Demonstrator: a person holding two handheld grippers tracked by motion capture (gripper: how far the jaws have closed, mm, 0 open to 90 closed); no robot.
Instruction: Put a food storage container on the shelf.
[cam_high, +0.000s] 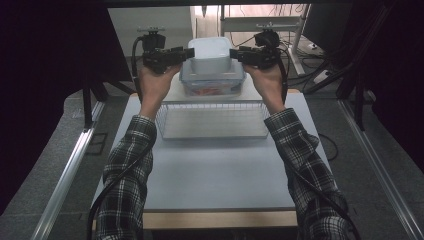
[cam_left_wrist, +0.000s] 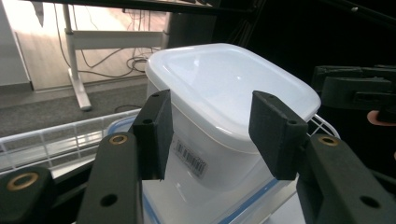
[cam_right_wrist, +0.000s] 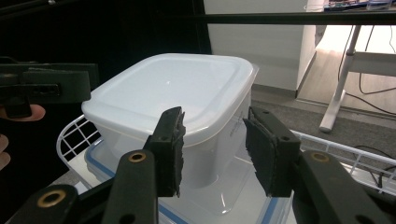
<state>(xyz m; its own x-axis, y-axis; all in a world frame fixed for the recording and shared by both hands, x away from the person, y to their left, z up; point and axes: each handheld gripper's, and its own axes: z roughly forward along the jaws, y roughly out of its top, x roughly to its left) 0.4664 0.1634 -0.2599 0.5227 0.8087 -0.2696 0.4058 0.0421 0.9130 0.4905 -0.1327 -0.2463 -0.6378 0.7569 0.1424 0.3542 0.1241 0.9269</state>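
Note:
A white lidded container (cam_high: 210, 55) stands stacked on a clear container with a blue-edged lid (cam_high: 212, 85) at the far side of the table. My left gripper (cam_high: 190, 52) is at the white container's left edge and my right gripper (cam_high: 233, 52) at its right edge. In the left gripper view the left gripper (cam_left_wrist: 212, 135) straddles a corner of the white container (cam_left_wrist: 224, 84), which carries a barcode label. In the right gripper view the right gripper (cam_right_wrist: 215, 149) straddles another corner of the white container (cam_right_wrist: 173, 88). Both stand open.
A white wire basket (cam_high: 212, 120) lies on the grey table (cam_high: 215, 170) just in front of the stack. Basket wire (cam_left_wrist: 60, 140) also runs beside the clear container (cam_right_wrist: 93, 163). Desk legs and cables stand on the floor beyond the table.

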